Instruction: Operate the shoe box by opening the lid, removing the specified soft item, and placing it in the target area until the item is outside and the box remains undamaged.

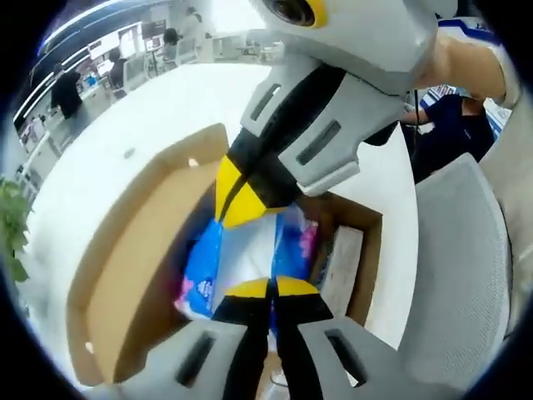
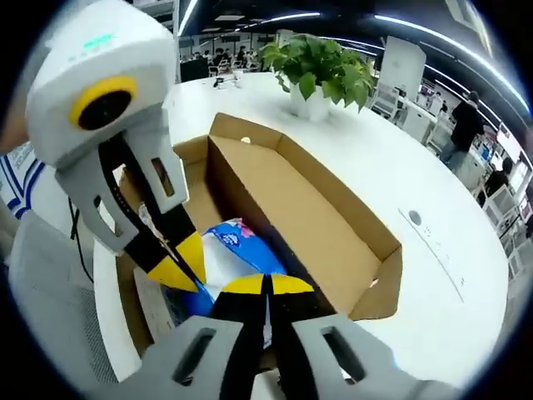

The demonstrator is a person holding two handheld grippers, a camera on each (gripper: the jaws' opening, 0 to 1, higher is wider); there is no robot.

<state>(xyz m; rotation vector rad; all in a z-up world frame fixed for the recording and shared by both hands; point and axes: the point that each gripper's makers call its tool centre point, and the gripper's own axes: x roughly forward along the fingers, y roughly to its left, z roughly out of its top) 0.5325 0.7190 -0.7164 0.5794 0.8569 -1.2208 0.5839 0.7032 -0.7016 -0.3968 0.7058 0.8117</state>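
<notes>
Yellow-tipped jaws of the left gripper (image 1: 271,287) are seen nearest in the left gripper view, pressed together on the top edge of a blue and white plastic-wrapped soft pack (image 1: 250,258), which is still held down inside the shoe box (image 1: 366,250). To the left of the pack, the cardboard lid (image 1: 133,275) is laid fully back on the white table (image 1: 133,117), so the opening is left free. Above the pack, the right gripper (image 1: 237,196) is reached in from the far side, its tips closed together on the same wrapping, seemingly so the limp pack can be lifted evenly without dragging on the box walls. In the right gripper view, the left gripper (image 2: 179,267) is seen at the pack's (image 2: 241,246) left, the lid (image 2: 316,217) to its right, and a potted plant (image 2: 321,71) beyond the lid.
</notes>
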